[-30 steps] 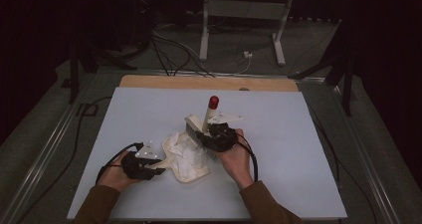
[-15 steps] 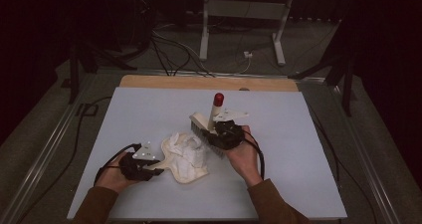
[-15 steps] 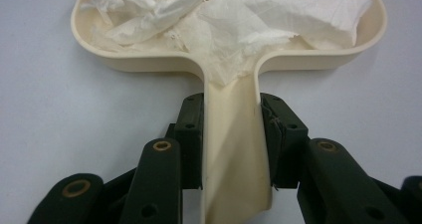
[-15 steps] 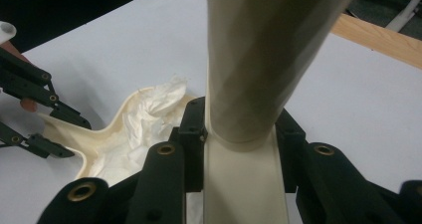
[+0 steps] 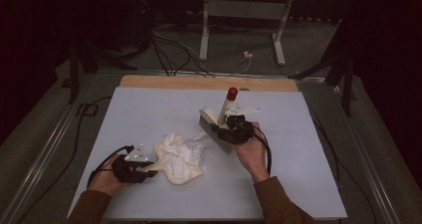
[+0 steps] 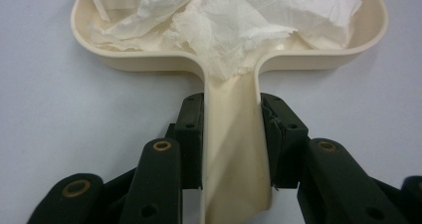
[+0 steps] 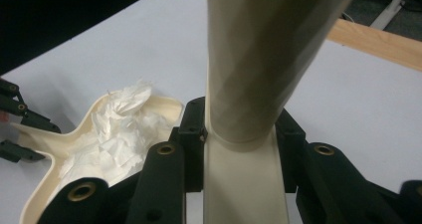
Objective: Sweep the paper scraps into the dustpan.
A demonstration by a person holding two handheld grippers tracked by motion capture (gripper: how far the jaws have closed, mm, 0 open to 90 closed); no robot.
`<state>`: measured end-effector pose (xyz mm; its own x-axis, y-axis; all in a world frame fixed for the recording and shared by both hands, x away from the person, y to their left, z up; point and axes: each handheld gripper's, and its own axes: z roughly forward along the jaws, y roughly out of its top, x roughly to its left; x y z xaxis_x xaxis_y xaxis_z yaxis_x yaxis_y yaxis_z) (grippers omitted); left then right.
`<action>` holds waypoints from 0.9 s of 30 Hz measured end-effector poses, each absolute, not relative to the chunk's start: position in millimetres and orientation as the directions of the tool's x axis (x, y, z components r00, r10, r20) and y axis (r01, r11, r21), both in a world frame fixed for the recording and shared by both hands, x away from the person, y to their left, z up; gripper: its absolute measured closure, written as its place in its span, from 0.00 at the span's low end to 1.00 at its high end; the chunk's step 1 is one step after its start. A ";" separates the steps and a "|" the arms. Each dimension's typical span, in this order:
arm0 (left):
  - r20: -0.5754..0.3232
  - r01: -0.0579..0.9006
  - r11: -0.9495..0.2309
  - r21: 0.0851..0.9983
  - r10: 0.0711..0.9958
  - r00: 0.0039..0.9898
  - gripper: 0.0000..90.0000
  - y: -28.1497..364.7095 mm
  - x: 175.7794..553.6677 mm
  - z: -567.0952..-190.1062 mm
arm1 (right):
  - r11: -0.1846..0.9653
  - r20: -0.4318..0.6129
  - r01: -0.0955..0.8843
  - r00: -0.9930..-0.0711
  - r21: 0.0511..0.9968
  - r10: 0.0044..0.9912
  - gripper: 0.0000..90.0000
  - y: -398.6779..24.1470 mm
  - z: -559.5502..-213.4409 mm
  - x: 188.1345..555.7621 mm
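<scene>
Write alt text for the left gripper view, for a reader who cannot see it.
The left gripper is shut on the handle of a cream plastic dustpan, one black jaw on each side of it. The pan lies on a pale table and holds crumpled white tissue paper that spills toward the handle.

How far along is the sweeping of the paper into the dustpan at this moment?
Done, it seems: the crumpled white paper lies inside the cream dustpan, which rests on the table. In hand: the left gripper is shut on the dustpan's handle, and the right gripper is shut on the brush, lifted off the table beside the pan. Probably left: carrying the pan away to empty it and putting the brush down.
</scene>
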<state>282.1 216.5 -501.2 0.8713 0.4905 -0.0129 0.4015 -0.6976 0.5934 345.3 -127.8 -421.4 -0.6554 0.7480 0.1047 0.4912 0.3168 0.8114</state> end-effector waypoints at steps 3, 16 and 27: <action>-0.018 0.410 -0.694 0.593 0.497 0.867 0.74 220.2 281.6 -501.8 | 0.318 0.093 0.481 -0.654 0.817 0.750 0.74 -128.0 -420.2 348.2; -0.023 0.424 -0.685 0.593 0.512 0.859 0.74 225.8 282.3 -503.1 | 0.366 0.106 0.501 -0.690 0.785 0.716 0.74 -100.9 -444.5 385.3; -0.029 0.428 -0.685 0.590 0.512 0.859 0.74 226.1 283.2 -503.3 | 0.385 -0.008 0.530 -0.580 0.756 0.815 0.74 -91.1 -465.2 409.2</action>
<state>283.2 226.1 -503.3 0.8588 0.5115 -0.0294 0.4280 -0.6846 0.5901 409.2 -91.1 -465.2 -0.5800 0.8146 -0.0076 0.5303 0.3846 0.7556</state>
